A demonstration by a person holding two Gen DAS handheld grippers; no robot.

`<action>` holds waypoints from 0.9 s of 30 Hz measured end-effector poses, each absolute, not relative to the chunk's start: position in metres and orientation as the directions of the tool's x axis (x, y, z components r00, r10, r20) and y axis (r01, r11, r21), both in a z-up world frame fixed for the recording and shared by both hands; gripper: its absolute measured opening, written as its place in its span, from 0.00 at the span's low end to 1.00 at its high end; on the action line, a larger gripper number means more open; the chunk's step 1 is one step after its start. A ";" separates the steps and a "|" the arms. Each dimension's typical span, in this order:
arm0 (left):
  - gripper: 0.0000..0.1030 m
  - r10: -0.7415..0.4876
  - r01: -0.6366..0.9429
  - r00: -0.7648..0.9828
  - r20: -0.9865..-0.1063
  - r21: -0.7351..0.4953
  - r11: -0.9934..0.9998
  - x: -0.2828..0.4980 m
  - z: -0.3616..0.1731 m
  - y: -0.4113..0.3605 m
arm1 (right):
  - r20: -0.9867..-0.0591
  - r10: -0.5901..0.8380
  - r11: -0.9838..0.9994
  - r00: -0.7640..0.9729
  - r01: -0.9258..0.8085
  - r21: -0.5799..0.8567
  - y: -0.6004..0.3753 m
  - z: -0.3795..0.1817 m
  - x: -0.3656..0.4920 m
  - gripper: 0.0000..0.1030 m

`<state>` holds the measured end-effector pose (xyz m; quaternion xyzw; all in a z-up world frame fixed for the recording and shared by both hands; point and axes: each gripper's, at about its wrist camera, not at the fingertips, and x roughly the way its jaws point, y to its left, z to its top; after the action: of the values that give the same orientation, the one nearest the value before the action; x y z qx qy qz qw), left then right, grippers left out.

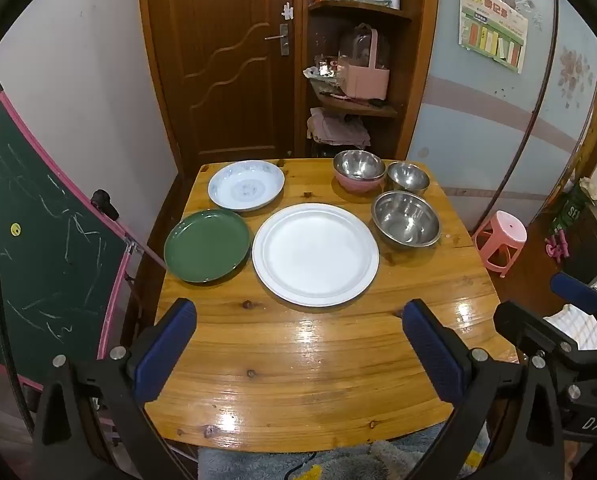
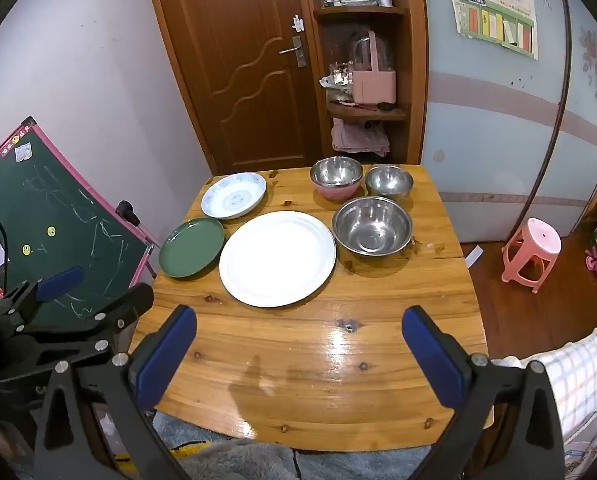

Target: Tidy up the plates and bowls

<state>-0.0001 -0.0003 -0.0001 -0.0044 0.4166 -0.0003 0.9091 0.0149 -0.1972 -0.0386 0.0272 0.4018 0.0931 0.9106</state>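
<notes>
On the wooden table [image 1: 298, 380] lie a large white plate [image 1: 315, 254] [image 2: 277, 258], a green plate [image 1: 207, 246] [image 2: 191, 247] to its left and a blue-patterned white plate [image 1: 245, 185] [image 2: 233, 195] behind that. A large steel bowl [image 1: 405, 224] [image 2: 372, 225], a small steel bowl [image 1: 408, 178] [image 2: 389, 182] and a steel bowl nested in a pink bowl [image 1: 358, 171] [image 2: 336, 178] stand at the right. My left gripper [image 1: 298, 320] is open above the table's near part, holding nothing. My right gripper [image 2: 298, 324] is open too, beside it.
A green chalkboard [image 1: 38, 248] [image 2: 58, 224] leans at the table's left. A pink stool [image 1: 500, 238] [image 2: 532, 252] stands on the floor at the right. A wooden door [image 1: 226, 60] and corner shelves [image 1: 358, 64] are behind the table. Checked cloth [image 2: 578, 380] lies at the near right.
</notes>
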 end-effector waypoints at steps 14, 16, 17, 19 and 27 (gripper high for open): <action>0.99 -0.006 -0.007 0.646 -0.764 -0.013 1.000 0.001 -0.006 0.001 | -0.740 0.197 0.980 0.643 -0.150 0.131 -0.192 -0.051 0.025 1.00; 0.99 -0.006 -0.007 0.646 -0.763 -0.013 1.000 0.000 -0.008 0.000 | -0.740 0.199 0.980 0.642 -0.150 0.133 -0.193 -0.050 0.024 1.00; 0.99 -0.005 -0.008 0.648 -0.762 -0.013 1.000 0.000 -0.009 0.000 | -0.740 0.198 0.980 0.643 -0.150 0.133 -0.193 -0.050 0.024 1.00; 0.99 -0.006 -0.007 0.645 -0.764 -0.013 1.000 0.001 -0.007 0.001 | -0.739 0.199 0.980 0.643 -0.150 0.133 -0.193 -0.050 0.023 1.00; 0.99 -0.008 -0.005 0.644 -0.765 -0.015 1.000 0.001 -0.008 0.002 | -0.740 0.198 0.980 0.642 -0.147 0.134 -0.194 -0.049 0.023 1.00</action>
<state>0.0006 0.0020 -0.0079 -0.0078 0.4218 -0.0009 0.9067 0.0234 -0.1941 -0.0491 0.0306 0.4120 0.0952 0.9057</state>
